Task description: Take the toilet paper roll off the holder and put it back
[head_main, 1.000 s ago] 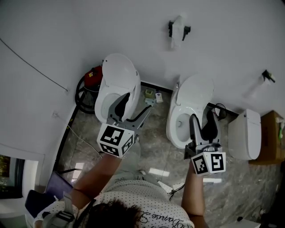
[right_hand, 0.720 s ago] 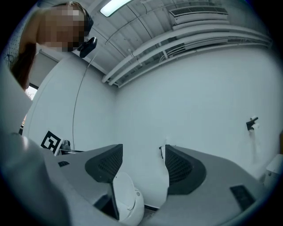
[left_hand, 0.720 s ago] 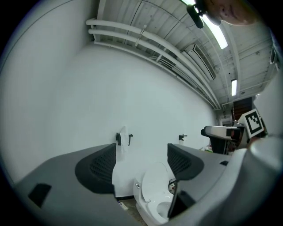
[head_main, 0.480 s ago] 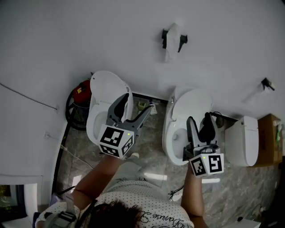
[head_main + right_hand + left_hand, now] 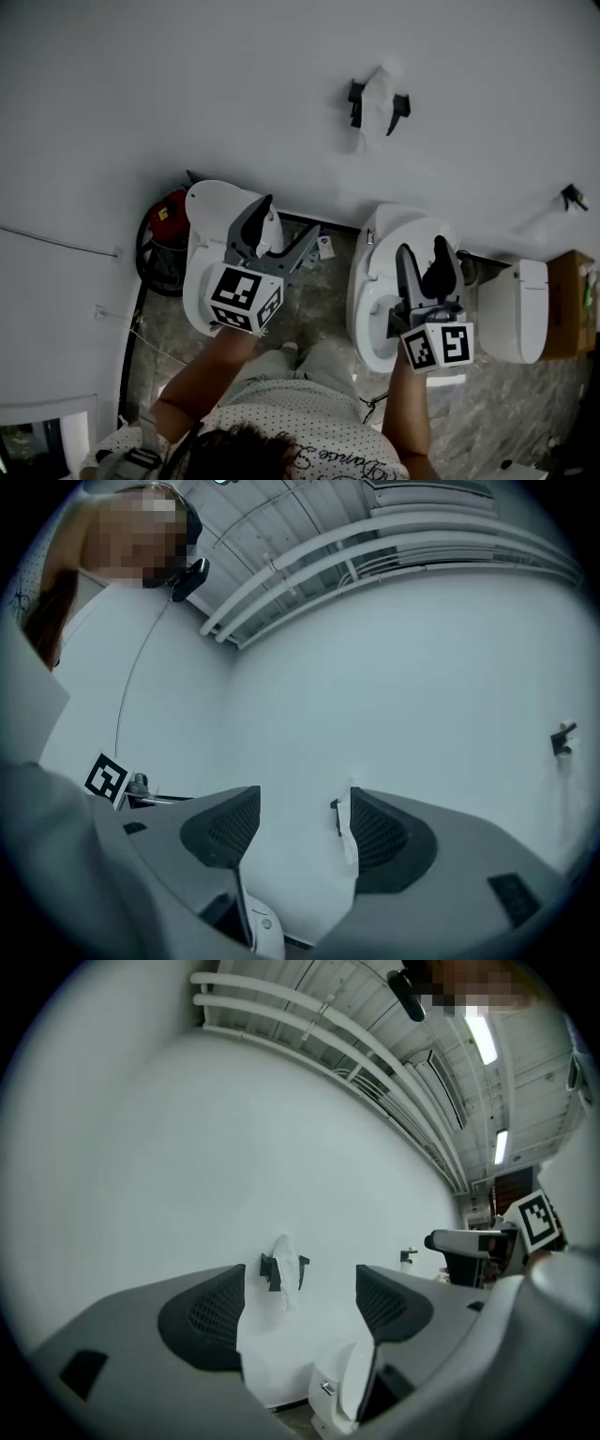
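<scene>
At the bottom of the head view the person [image 5: 281, 427] holds both arms forward, one gripper in each hand. The left gripper [image 5: 291, 220] is over the left toilet [image 5: 208, 216]. Its jaws are spread wide with nothing between them, and its own view shows only the wall through the gap. The right gripper [image 5: 422, 248] is over the bowl of the right toilet [image 5: 375, 281]. Its jaws are also spread and empty.

Both toilets stand on a marbled floor [image 5: 319, 291] with their backs to the white wall [image 5: 187, 84]. A red container [image 5: 169, 211] sits in the corner beside the left toilet.

Farther off, the toilet paper roll [image 5: 378, 94] is on the black holder [image 5: 402, 104], which is fixed to the wall above the gap between the two toilets. A loose tail of paper hangs down from it. The roll is well apart from both grippers, and neither touches it.
</scene>
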A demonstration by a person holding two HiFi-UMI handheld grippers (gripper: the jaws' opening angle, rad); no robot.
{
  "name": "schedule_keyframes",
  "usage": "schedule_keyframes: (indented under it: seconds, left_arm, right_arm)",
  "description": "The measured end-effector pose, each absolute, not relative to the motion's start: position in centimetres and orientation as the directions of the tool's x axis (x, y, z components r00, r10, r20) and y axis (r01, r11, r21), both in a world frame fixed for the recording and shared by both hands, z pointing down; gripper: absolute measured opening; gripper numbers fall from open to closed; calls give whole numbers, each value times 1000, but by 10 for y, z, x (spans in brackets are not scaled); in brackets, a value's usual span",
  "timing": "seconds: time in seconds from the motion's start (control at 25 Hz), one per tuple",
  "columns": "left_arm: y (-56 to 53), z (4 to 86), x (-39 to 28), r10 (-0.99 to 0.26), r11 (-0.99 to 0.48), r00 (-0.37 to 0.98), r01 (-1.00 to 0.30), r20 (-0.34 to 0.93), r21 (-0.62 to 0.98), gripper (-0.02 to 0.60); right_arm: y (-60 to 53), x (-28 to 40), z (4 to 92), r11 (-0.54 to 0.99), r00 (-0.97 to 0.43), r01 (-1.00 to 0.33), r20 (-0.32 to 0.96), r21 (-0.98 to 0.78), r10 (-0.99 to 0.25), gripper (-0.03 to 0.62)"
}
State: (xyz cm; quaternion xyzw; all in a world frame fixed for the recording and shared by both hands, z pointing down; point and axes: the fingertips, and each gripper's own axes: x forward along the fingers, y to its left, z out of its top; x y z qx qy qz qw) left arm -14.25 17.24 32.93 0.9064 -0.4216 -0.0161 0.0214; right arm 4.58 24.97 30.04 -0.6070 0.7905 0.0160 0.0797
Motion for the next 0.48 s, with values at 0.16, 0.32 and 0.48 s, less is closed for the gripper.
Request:
schedule_keyframes:
  seconds: [0.16,0.32,0.48]
  left_arm:
    - [140,333,-137,-770,-637,638,-768,-3,66,353]
    - [106,337,-130,-783,-621,622,-781,3,65,353]
    - [57,338,-116,-802,-596,597,-801,10,59,353]
  right_arm:
    - [214,57,298,256,-244,-964,-145,-67,-959,288]
    - [173,64,298,274,-261,-959,-157,-66,-952,276]
    - [119,76,296,315,-303,-947,-160,-55,-939,285]
